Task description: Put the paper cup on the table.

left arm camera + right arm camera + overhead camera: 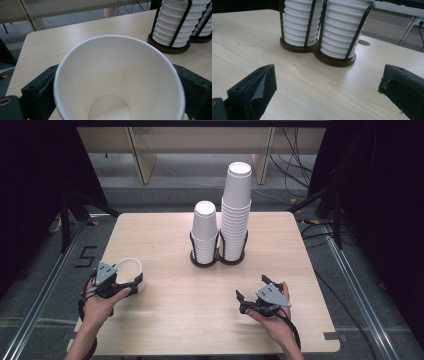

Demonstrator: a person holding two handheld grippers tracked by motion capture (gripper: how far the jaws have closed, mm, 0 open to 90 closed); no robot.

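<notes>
- The left tool (131, 282) grasps a single white paper cup (130, 271) near the left edge of the bench (165, 320); in the left gripper view its jaws sit against opposite sides of the cup (117, 75) just under the rim.
- That cup stands mouth up and is empty; a seam runs down its inner wall to the round bottom.
- The right tool (252, 296) rests low over the bench toward the right front, released, with nothing between its jaws; the right gripper view shows bare wood between them.
- A dark double cup holder (216, 260) stands at the middle of the bench, toward the far side, well apart from both tools.
- Its left ring carries a short stack of upside-down white cups (205, 232); its right ring carries a taller stack (236, 210).
- Black wire uprights rise from the holder's base along both stacks (324, 30).
- The bench is a pale wood top with rounded corners.
- Around it lies grey floor, with cables (295, 165) at the far right and pale furniture legs (142, 160) behind.
</notes>
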